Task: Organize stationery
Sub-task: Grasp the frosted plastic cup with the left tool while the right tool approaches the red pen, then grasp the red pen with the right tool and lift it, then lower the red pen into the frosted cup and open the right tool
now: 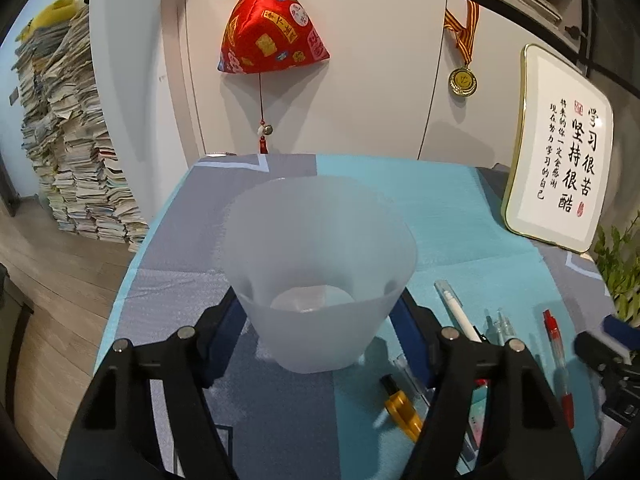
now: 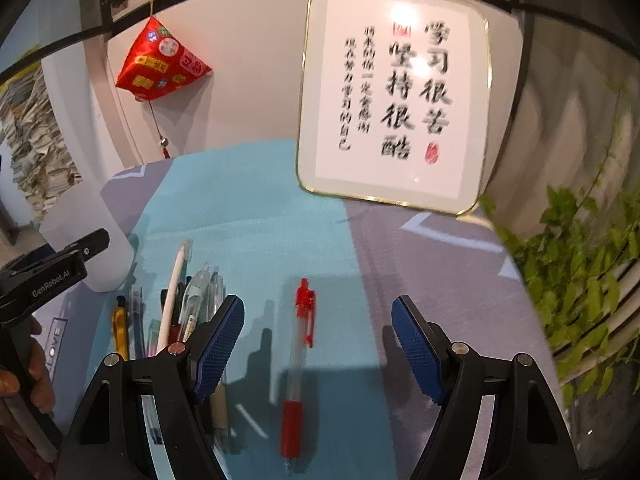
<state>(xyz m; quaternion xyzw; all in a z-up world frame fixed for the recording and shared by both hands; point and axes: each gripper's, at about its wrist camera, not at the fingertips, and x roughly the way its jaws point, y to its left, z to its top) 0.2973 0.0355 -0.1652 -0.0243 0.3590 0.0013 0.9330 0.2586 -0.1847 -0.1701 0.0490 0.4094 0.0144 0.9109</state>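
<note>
My left gripper point(image 1: 318, 320) is shut on a frosted plastic cup point(image 1: 320, 264), which stands upright on the table; the cup also shows in the right wrist view point(image 2: 86, 236). My right gripper point(image 2: 318, 340) is open, its jaws wide apart on either side of a red pen point(image 2: 300, 360) that lies on the cloth between them. The red pen also shows in the left wrist view point(image 1: 558, 360). A pile of pens point(image 2: 180, 308) lies left of the right gripper, with a white pen point(image 1: 456, 310) and a yellow pen point(image 1: 402, 410) among them.
A blue and grey cloth point(image 1: 440, 216) covers the table. A framed calligraphy board point(image 2: 394, 96) leans at the back right. A green plant point(image 2: 580, 264) stands at the right edge. A red hanging ornament point(image 1: 272, 32) and a medal point(image 1: 463, 80) hang on the wall.
</note>
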